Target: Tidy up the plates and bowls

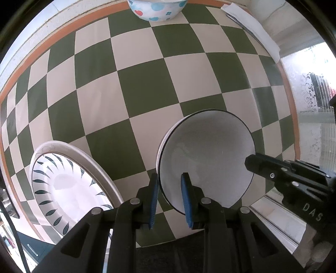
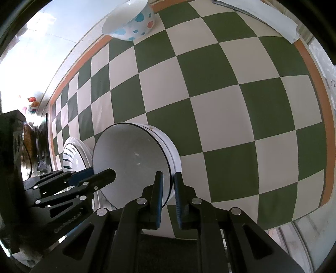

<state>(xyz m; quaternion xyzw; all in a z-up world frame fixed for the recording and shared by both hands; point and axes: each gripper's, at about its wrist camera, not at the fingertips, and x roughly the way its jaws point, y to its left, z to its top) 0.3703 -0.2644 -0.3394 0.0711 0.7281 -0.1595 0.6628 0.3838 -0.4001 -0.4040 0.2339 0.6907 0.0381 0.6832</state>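
Note:
A white bowl with a thin black rim (image 1: 208, 155) (image 2: 130, 159) is held over the green and white checkered tablecloth (image 1: 134, 88). My left gripper (image 1: 170, 182) straddles its left rim, blue pads on both sides. My right gripper (image 2: 169, 180) is shut on the opposite rim; it also shows in the left wrist view (image 1: 252, 161). A white plate with dark leaf marks (image 1: 65, 189) (image 2: 71, 155) lies to the left of the bowl. A white bowl with blue and red spots (image 1: 157, 9) (image 2: 130, 23) stands at the far edge.
A folded white paper or cloth (image 1: 252, 25) (image 2: 262, 14) lies at the far right of the table. The orange border of the cloth (image 2: 323, 126) marks the table edge. A window (image 1: 310, 100) is at the right.

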